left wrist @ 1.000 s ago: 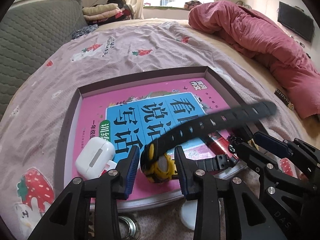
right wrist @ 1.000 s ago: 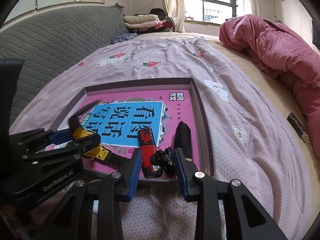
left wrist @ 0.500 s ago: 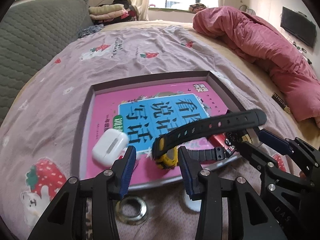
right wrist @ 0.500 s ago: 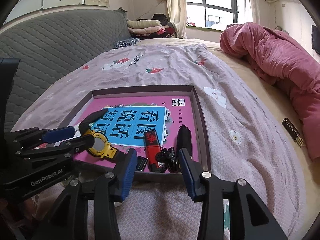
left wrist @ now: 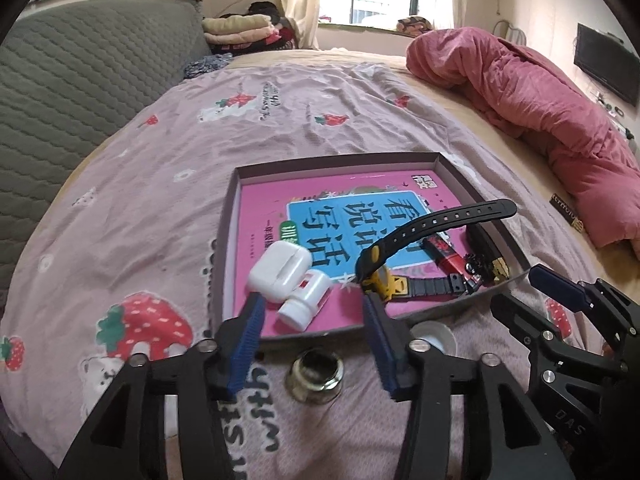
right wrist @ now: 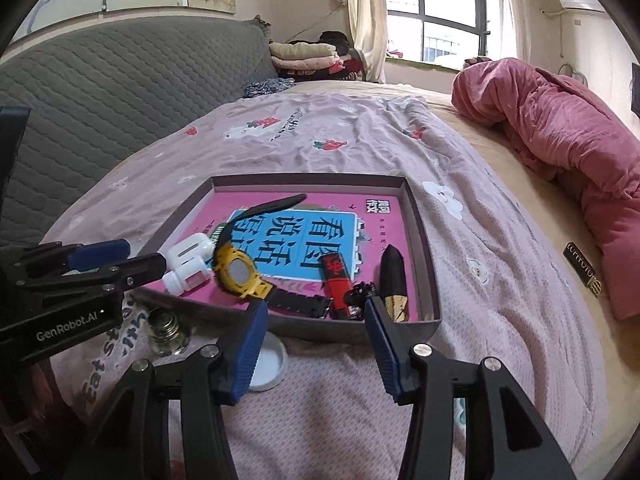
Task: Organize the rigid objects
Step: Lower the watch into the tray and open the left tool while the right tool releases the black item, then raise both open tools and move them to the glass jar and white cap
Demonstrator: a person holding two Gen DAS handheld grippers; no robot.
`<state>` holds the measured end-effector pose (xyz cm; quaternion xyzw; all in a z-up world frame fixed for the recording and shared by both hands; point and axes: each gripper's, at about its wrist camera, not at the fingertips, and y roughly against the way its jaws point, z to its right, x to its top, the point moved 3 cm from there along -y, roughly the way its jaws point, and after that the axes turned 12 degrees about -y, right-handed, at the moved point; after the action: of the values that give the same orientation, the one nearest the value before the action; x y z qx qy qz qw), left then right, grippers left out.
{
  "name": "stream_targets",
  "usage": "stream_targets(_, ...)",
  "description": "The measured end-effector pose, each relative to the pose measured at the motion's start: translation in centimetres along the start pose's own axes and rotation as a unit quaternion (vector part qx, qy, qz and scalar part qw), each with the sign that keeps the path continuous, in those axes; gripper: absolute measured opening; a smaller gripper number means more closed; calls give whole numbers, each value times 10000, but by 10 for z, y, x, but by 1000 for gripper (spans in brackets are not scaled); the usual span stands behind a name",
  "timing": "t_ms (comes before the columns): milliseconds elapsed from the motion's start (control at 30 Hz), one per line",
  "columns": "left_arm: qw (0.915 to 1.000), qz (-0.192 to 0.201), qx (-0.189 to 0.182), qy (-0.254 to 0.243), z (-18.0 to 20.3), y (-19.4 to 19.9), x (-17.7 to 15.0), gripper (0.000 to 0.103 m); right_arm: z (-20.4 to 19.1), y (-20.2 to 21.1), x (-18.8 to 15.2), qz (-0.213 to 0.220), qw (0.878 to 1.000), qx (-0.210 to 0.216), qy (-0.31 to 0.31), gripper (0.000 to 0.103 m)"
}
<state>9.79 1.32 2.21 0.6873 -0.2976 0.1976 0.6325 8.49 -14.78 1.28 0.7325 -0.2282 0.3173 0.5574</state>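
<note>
A shallow grey tray (left wrist: 340, 162) (right wrist: 308, 180) lies on the bedsheet with a pink book in it. On the book rest a yellow watch (left wrist: 384, 280) (right wrist: 238, 272) with a black strap, a white earbud case (left wrist: 280, 272) (right wrist: 190, 250), a small white bottle (left wrist: 306, 300) (right wrist: 186, 278), a red lighter (left wrist: 442, 250) (right wrist: 338, 284) and a black-and-gold pointed piece (right wrist: 394, 280). My left gripper (left wrist: 311, 312) hovers at the tray's near edge, its jaws opening with nothing gripped. My right gripper (right wrist: 315, 312) is also opening just short of the lighter, holding nothing.
A small glass jar (left wrist: 318, 376) (right wrist: 166, 334) and a white lid (right wrist: 270, 364) lie on the sheet in front of the tray. A pink quilt (left wrist: 540, 92) is heaped at the right, and a grey padded headboard (right wrist: 120, 92) runs along the left.
Both grippers have drawn back from the tray and risen a little, with jaws spreading. The watch and the lighter now lie free in the tray.
</note>
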Motion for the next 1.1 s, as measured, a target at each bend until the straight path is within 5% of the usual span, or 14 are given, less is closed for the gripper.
stream_targets(600, 9997, -199, 125, 68, -13, 24, -29, 55, -18, 12, -15, -113, 9997, 81, 222, 50)
stream_targets(1100, 9970, -706, -88, 311, -14, 2, -60, 55, -19, 5, -30, -308, 9990, 98, 302, 50)
